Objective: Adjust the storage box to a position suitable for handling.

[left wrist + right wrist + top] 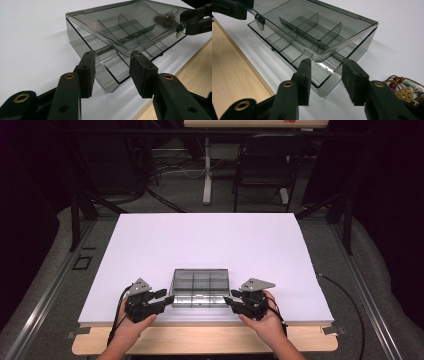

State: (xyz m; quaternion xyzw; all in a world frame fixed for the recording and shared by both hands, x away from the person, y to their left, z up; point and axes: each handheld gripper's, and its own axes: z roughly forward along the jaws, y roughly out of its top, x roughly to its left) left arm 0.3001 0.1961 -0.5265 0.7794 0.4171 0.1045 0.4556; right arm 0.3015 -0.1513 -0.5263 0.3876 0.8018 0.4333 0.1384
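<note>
Clear smoky box (pixel 200 287) sat near the table's (pixel 210 240) front edge, between both grippers, lid lifted a bit at the front. Left gripper (pixel 112 72) at box's left front corner: jaws part open, lid corner btwn the pads, pads not pressing it. Right gripper (pixel 325 75) at the right front corner: jaws wider, lid corner just ahead of the gap, nothing gripped. Small wire bundle (pixel 404 87) lay on the table beside right gripper.
</note>
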